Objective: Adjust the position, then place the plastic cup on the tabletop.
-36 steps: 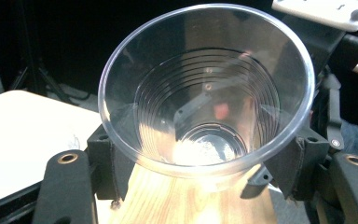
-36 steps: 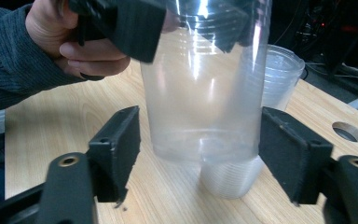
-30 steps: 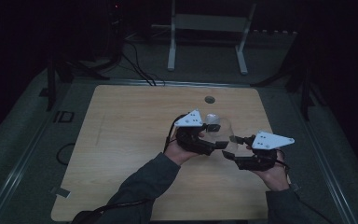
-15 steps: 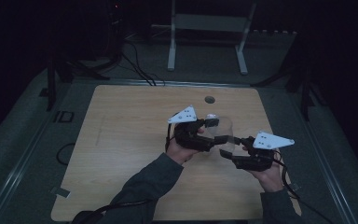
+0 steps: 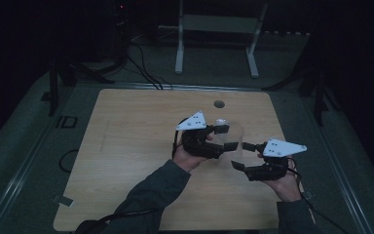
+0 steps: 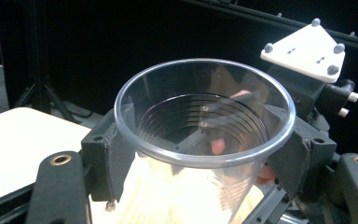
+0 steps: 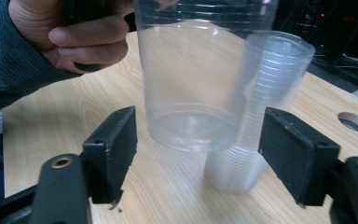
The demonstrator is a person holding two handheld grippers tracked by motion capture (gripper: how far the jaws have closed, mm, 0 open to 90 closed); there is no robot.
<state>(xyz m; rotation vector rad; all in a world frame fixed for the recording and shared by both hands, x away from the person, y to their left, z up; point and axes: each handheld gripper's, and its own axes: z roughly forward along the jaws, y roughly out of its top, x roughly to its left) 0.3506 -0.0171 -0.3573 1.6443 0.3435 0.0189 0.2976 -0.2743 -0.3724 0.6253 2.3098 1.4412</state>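
high view: my left gripper (image 5: pixel 226 138) pinches a clear cup (image 5: pixel 231 141) above the table (image 5: pixel 126 146), the cup just ahead of that hand. my right gripper (image 5: pixel 239 156) sits right beside it on the cup's right side, jaws pointing at the cup and spread, nothing in them

left gripper view: cup (image 6: pixel 204 140) sits between my jaws, mouth up toward the camera, both jaws pressed on its wall just under the rim, long axis roughly upright. my right gripper (image 6: pixel 310 88) shows through and behind the cup on the far side

right gripper view: my jaws are wide apart and empty, cup (image 7: pixel 200 79) straight ahead, its base lifted off the wood and centred between my two jaws. a stack of cups (image 7: pixel 261 112) stands upright on the table just behind it, toward my right jaw. judgement: the right gripper is lined up on the cup's lower half, so a straight push forward then closing would take it, watch the stack behind
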